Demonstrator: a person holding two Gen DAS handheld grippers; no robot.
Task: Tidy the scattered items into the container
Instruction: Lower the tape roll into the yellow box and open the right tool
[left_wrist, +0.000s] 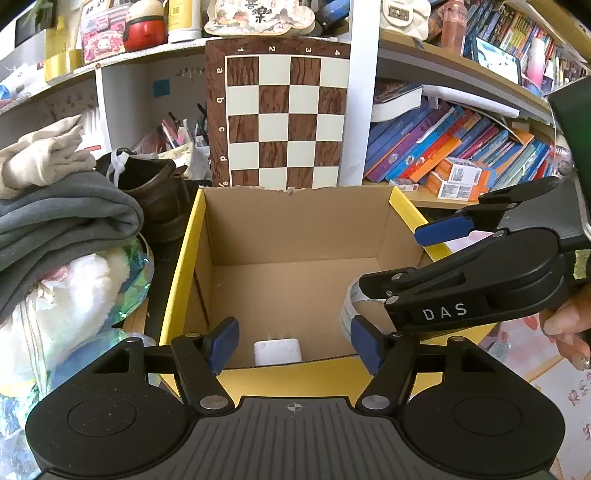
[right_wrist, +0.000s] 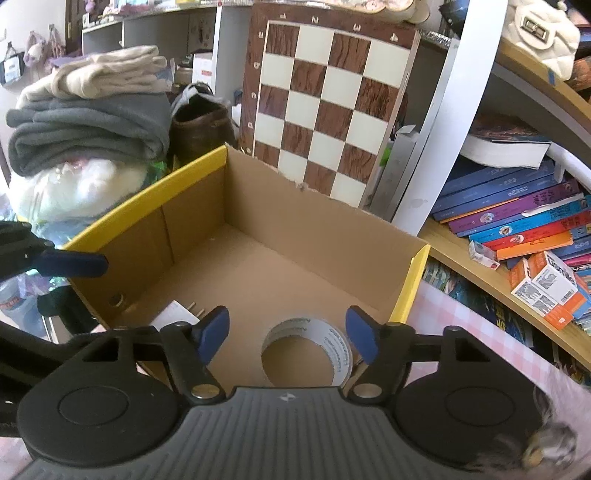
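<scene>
A cardboard box with yellow rims (left_wrist: 184, 258) (right_wrist: 147, 192) stands open in front of both grippers. A white charger plug (left_wrist: 277, 351) lies on its floor near the front wall; it also shows in the right wrist view (right_wrist: 173, 316). A roll of clear tape (right_wrist: 308, 349) lies on the box floor below my right gripper (right_wrist: 288, 338), which is open above it. The roll's edge shows in the left wrist view (left_wrist: 349, 308). My left gripper (left_wrist: 293, 345) is open and empty over the box's near rim. The right gripper (left_wrist: 480, 280) reaches in from the right.
A chessboard (left_wrist: 284, 118) leans behind the box. Folded grey and beige clothes (left_wrist: 62, 206) and a brown shoe (left_wrist: 159, 192) sit to the left over a plush bag (left_wrist: 81, 291). Shelves of books (left_wrist: 443, 147) stand to the right. A pink checked cloth (right_wrist: 480, 332) covers the table.
</scene>
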